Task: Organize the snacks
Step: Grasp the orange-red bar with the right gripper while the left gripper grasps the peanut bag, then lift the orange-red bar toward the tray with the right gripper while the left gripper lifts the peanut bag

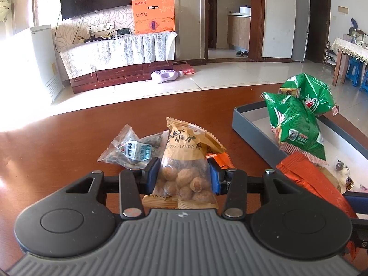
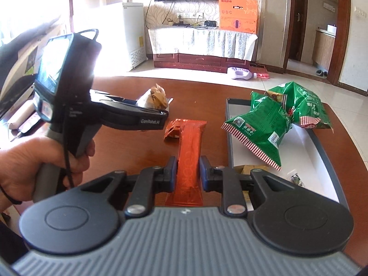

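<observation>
**Orange packet and nut bag held just short of the snack tray**

Orange foil fills the right claw (image 2: 188,172): its pads pinch the orange packet (image 2: 189,158) across its width, the long axis running straight ahead from the camera. The grey tray (image 2: 331,158) lies just to its right and slightly ahead, so the right hand is the nearer one. The left claw (image 1: 184,174), partly closed, grips a tan bag of coated nuts (image 1: 184,161) upright above the table (image 1: 69,142); from there the tray sits farther right. Beyond it a clear packet (image 1: 128,149) rests on the wood. The tray holds two green bags (image 2: 262,126) and, nearer, some small sweets.
</observation>
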The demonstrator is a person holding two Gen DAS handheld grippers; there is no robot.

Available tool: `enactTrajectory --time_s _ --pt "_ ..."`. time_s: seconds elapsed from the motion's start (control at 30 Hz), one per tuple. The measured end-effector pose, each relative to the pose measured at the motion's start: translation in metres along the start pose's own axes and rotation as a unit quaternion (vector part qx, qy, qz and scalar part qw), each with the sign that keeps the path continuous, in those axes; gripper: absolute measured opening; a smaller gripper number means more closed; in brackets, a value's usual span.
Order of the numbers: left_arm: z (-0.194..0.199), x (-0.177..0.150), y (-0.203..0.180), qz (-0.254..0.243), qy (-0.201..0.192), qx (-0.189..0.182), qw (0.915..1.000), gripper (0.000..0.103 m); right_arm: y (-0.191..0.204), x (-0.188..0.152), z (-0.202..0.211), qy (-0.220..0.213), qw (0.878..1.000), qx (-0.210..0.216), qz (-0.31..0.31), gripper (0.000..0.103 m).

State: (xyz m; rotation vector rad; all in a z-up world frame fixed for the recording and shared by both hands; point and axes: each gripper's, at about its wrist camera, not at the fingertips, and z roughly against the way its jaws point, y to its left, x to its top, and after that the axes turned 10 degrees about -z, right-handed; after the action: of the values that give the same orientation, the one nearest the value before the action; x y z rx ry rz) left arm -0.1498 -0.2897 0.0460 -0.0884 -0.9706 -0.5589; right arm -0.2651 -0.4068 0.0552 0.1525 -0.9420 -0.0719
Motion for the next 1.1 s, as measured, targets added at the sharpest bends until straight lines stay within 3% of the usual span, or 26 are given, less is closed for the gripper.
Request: enactTrajectory --time_s 1.1 --pt "0.001 0.025 -0.067 -0.032 -0.015 -0.019 0.9992 0.05 -0.041 0.001 0.038 -0.034 0.999 -0.009 -0.032 0.024"
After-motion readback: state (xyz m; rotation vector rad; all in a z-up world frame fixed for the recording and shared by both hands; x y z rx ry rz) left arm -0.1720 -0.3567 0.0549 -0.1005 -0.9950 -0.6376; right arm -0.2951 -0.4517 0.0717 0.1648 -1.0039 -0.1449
